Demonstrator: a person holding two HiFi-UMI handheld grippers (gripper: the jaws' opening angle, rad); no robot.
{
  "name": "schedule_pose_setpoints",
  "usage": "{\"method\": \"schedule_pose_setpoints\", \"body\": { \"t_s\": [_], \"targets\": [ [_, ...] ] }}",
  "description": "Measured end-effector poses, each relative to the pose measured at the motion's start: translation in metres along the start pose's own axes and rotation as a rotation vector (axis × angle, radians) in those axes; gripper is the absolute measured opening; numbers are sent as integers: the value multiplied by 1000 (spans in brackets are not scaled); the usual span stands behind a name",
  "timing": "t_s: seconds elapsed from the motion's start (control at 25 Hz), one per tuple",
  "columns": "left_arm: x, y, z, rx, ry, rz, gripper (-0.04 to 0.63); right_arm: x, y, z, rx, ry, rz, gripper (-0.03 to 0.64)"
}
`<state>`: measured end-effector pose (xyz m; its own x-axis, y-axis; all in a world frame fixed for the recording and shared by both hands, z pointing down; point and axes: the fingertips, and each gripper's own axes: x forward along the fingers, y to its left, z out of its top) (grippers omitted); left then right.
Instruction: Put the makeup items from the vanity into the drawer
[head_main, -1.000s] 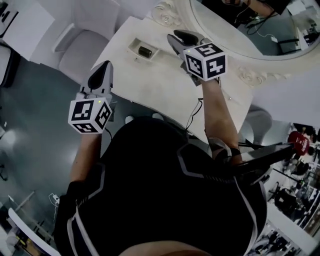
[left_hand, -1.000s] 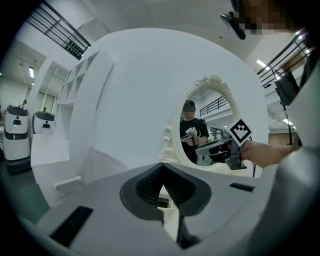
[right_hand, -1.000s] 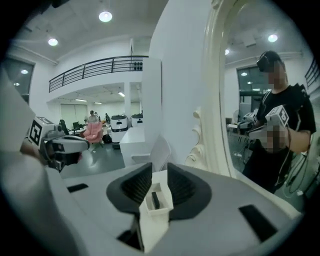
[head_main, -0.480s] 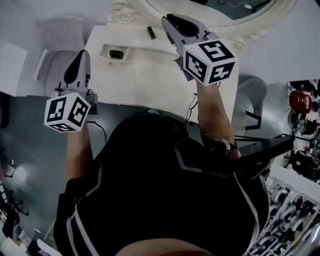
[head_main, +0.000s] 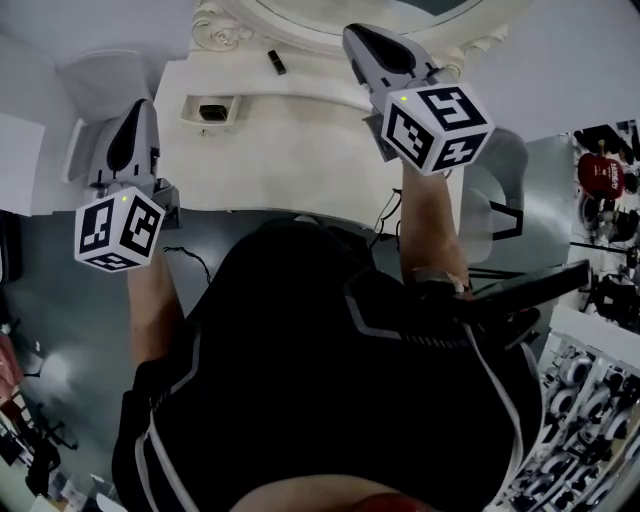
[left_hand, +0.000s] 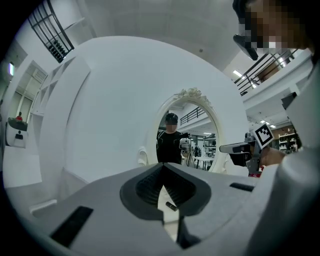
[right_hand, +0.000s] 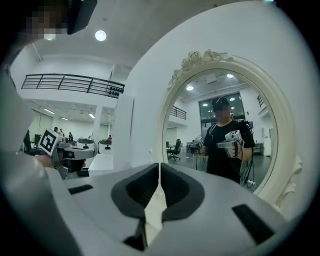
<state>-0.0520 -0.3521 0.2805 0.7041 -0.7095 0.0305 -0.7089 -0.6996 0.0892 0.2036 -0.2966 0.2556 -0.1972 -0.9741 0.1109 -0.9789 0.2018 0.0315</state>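
- The left tongs (head_main: 135, 112) are pressed together and empty. They are held off the left edge of the desk (head_main: 300, 150), above a white chair (head_main: 95, 70).
- The right tongs (head_main: 358, 35) have just been closing. Their pads now meet with nothing between them, at the desk's far edge by the ornate mirror frame (head_main: 225, 25).
- A small dark tube (head_main: 275, 62) lies on the desk between the two tongs, nearer the right ones and apart from both.
- Another dark item (head_main: 211, 111) sits in a shallow tray (head_main: 190, 103), just right of the left tongs.
- Open desk top stretches from the tray toward the right tongs.
- Only the left gripper view shows a dark tube through the gap under its tips. Only the right gripper view shows the person reflected in the mirror.
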Motion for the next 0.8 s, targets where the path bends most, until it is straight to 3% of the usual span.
{"method": "schedule_pose_setpoints", "body": {
  "t_s": [0.8],
  "targets": [
    [-2, -4, 0, 15, -1, 23, 3, -19, -24, -5, -5, -7, -98, 5]
  ]
}}
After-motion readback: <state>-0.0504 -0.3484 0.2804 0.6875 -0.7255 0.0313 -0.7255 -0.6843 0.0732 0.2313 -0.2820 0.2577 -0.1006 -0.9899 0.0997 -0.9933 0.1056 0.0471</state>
